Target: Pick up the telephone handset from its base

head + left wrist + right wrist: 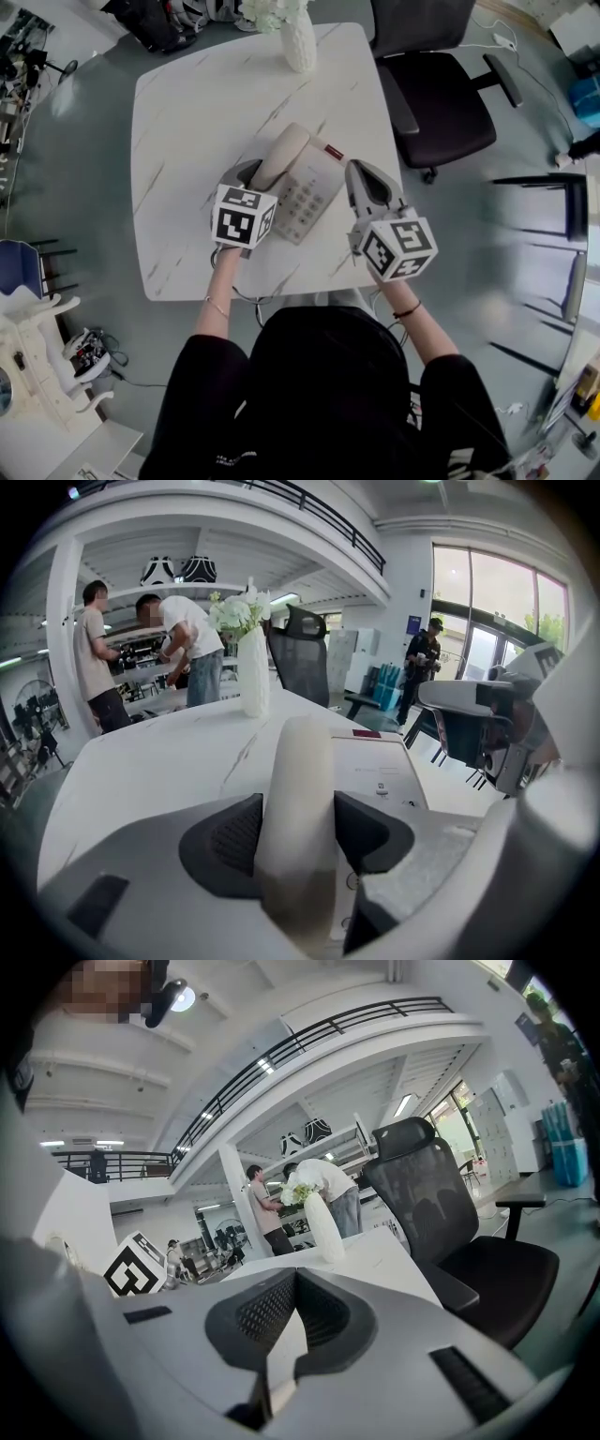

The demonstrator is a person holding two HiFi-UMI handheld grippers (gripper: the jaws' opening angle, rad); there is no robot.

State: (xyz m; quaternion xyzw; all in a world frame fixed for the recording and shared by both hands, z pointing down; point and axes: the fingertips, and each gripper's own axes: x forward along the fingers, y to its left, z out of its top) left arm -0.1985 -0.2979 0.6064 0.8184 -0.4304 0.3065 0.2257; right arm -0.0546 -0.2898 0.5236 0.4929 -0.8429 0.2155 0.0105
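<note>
A beige telephone handset point(281, 155) lies in its cradle on the left side of the white phone base point(314, 192), on a white marble table point(206, 103). My left gripper point(259, 174) straddles the handset's near end. In the left gripper view the handset point(300, 789) fills the gap between the two dark pads point(234, 836), which touch it on both sides, above the base point(375, 766). My right gripper point(354, 172) hovers just right of the base, jaws shut and empty. In the right gripper view its jaws point(292, 1283) meet at the tips.
A white vase point(300, 37) with flowers stands at the table's far edge. A black office chair point(441, 84) sits at the far right corner. Several people stand in the background point(187, 639). A phone cord trails off the near table edge point(246, 298).
</note>
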